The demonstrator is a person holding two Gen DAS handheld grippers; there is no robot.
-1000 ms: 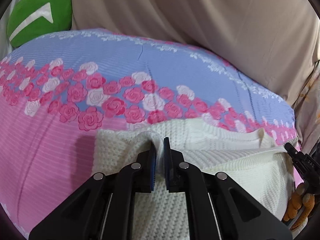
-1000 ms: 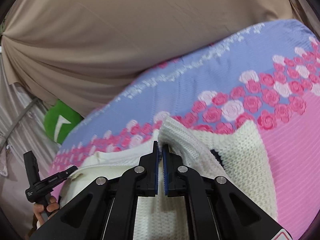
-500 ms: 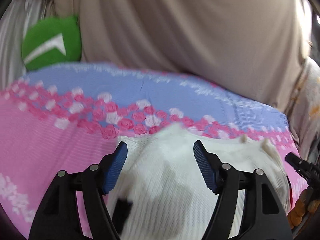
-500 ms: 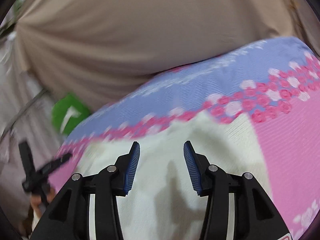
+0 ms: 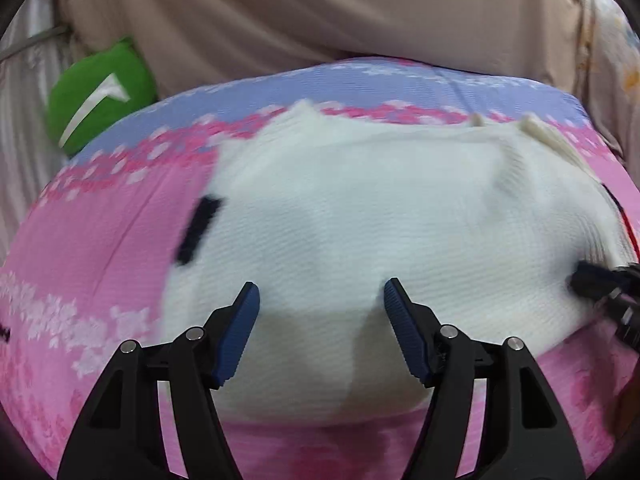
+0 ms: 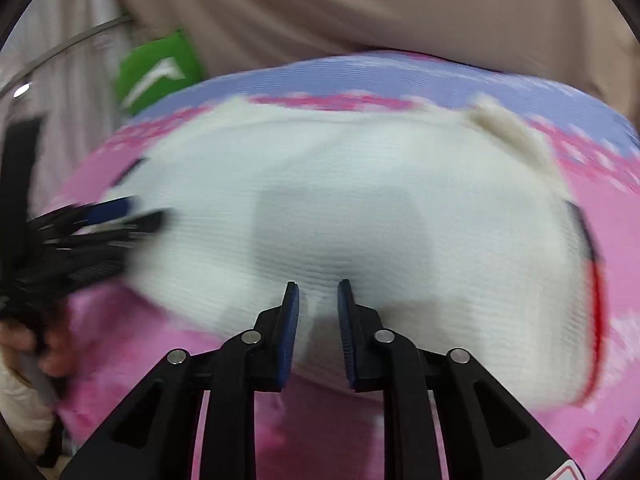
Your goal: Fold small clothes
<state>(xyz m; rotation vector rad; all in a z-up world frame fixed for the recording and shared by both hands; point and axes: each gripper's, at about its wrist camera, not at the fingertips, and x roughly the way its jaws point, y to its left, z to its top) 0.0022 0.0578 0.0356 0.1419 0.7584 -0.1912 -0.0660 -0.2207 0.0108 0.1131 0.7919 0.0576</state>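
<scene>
A white knit garment lies folded on the pink and blue floral bedsheet; it also shows in the right wrist view. A dark stripe marks its left edge and a red trim its right edge. My left gripper is open and empty, above the garment's near edge. My right gripper is partly open and empty, its fingers apart over the near edge. Both views are motion-blurred. Each gripper shows at the edge of the other's view, the left one blurred.
A green cushion with a white mark lies at the back left of the bed. A beige curtain hangs behind the bed. A patterned cloth hangs at the far right.
Both grippers let go of the garment's far edge and opened. They have pulled back toward the near edge, and the garment now lies flat in its fold.
</scene>
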